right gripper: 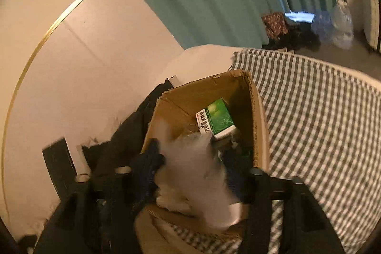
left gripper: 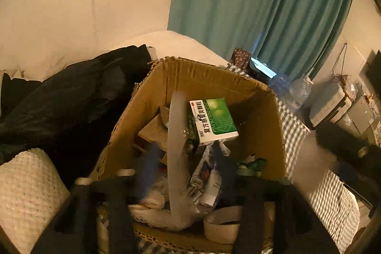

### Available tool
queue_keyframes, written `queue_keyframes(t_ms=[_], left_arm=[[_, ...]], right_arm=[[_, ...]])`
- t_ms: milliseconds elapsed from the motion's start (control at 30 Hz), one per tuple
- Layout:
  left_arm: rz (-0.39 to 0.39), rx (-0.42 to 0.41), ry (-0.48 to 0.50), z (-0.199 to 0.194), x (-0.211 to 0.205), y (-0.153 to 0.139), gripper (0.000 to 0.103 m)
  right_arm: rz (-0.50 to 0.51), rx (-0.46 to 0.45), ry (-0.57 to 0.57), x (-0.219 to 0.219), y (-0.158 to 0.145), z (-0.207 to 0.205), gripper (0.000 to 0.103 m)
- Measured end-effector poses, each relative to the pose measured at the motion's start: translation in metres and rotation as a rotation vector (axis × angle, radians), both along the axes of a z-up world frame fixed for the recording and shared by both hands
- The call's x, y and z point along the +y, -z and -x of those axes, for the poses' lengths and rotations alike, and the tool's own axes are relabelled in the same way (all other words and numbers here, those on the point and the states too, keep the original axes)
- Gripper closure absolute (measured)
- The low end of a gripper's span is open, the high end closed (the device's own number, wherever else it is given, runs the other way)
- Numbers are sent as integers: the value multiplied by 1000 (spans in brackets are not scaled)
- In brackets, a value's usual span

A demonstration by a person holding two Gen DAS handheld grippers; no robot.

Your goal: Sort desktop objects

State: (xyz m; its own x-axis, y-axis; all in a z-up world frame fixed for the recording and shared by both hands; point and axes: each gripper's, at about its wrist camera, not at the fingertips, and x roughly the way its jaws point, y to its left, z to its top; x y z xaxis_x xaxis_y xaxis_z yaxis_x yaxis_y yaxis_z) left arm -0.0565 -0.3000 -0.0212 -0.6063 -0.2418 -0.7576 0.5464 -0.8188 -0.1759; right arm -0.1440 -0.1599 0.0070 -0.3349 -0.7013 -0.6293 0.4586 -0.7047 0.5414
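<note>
cardboard box [left gripper: 209, 77] stands open on the gingham-covered bed [right gripper: 321, 116], a green medicine carton [left gripper: 213, 119] leaning against its far wall above jumbled clutter too blurred to name. a smeared white shape [left gripper: 177, 158] hangs between the left gripper [left gripper: 187, 170] jaws, untouched; left and right gripper [right gripper: 190, 170] both gape wide.

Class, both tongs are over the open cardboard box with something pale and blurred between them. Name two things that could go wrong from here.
1. The pale blurred item stands tall in the cardboard box; it might hang over the rim or tip out.
2. The green medicine carton lies tilted atop the clutter; a drop onto it may shift it. Whether either pair of tongs grips anything is unclear.
</note>
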Motion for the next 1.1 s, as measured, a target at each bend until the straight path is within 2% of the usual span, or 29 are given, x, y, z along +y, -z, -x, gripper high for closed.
queue_keyframes(t_ms=[33, 167, 233, 367, 467, 533, 600, 733, 867, 1100], left_arm=[[1, 6, -12, -1, -2, 1, 29], [7, 36, -17, -3, -5, -1, 22], [22, 51, 16, -3, 4, -5, 19], [97, 117, 114, -5, 37, -20, 6], [145, 146, 152, -4, 69, -28, 2], [180, 157, 161, -4, 89, -30, 2], [195, 169, 187, -8, 106, -32, 2], [173, 162, 284, -14, 126, -29, 0], [187, 129, 357, -19, 146, -26, 0], [254, 69, 354, -24, 161, -20, 0]], right_arm=[[24, -8, 19, 1, 1, 3, 21], [29, 38, 75, 16, -11, 0, 19], [-20, 93, 114, 24, -22, -3, 17], [-164, 275, 246, 58, -32, -28, 0], [-289, 380, 354, 83, -27, -55, 0], [-343, 406, 418, 95, -19, -69, 0], [-360, 385, 477, 112, -7, -79, 0], [-341, 295, 545, 141, 9, -84, 0], [-347, 280, 592, 163, 14, -93, 0], [-340, 245, 641, 190, 15, -100, 0]])
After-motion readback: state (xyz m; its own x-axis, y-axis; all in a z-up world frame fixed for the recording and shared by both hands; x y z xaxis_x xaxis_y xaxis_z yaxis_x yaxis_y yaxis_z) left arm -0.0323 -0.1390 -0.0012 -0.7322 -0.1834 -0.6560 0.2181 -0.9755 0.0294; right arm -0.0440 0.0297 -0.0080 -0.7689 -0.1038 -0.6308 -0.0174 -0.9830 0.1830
